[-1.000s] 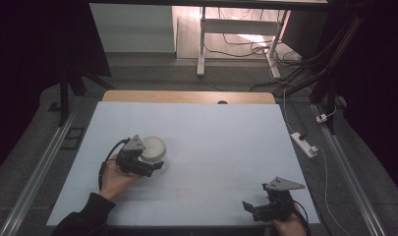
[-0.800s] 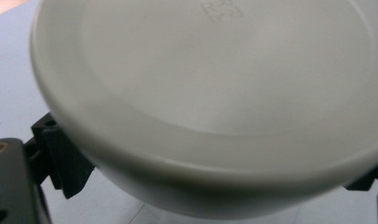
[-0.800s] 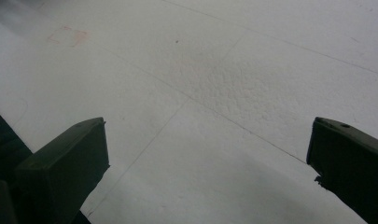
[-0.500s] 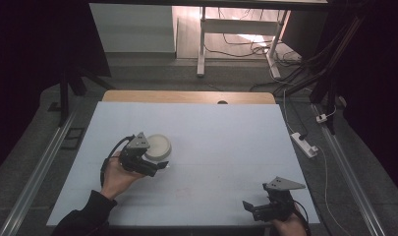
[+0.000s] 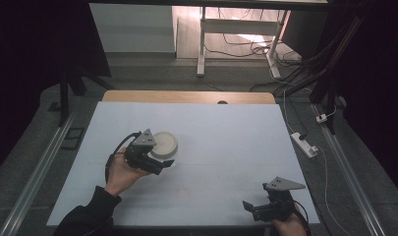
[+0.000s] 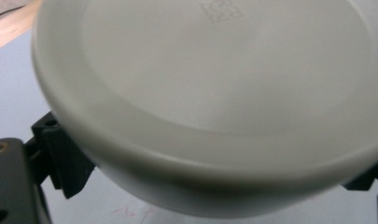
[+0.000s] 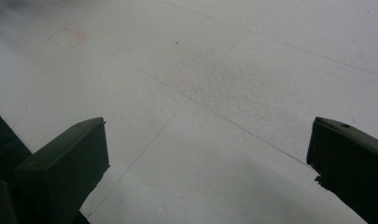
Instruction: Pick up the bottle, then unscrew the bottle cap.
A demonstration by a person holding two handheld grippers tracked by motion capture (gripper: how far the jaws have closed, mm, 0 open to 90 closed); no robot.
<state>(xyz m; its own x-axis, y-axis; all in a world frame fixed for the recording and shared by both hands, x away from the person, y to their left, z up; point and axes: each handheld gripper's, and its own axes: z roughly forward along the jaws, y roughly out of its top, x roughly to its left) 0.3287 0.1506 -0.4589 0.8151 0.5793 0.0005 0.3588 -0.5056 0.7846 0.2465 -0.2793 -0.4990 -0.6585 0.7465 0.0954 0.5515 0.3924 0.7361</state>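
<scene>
A white round dish (image 5: 165, 143) sits bottom-up at the left middle of the white table sheet (image 5: 236, 142). My left gripper (image 5: 159, 158) is shut on it, coming in from the dish's near-left side. In the left gripper view the dish (image 6: 214, 84) looms close, with a faint embossed mark on its base and a black jaw at each lower flank of the left gripper (image 6: 212, 175). My right gripper (image 5: 251, 208) rests low at the sheet's front right, open. In the right gripper view the right gripper (image 7: 207, 154) has only bare sheet (image 7: 200, 70) between its jaws.
A wooden table edge (image 5: 186, 97) shows beyond the sheet. A white power strip (image 5: 304, 144) lies on the floor at the right, with metal rails (image 5: 34, 172) along both sides. Desk legs (image 5: 201, 44) and cables stand at the back.
My left gripper and the dish have moved a little to the right and farther away together. My right gripper has stayed in place.
</scene>
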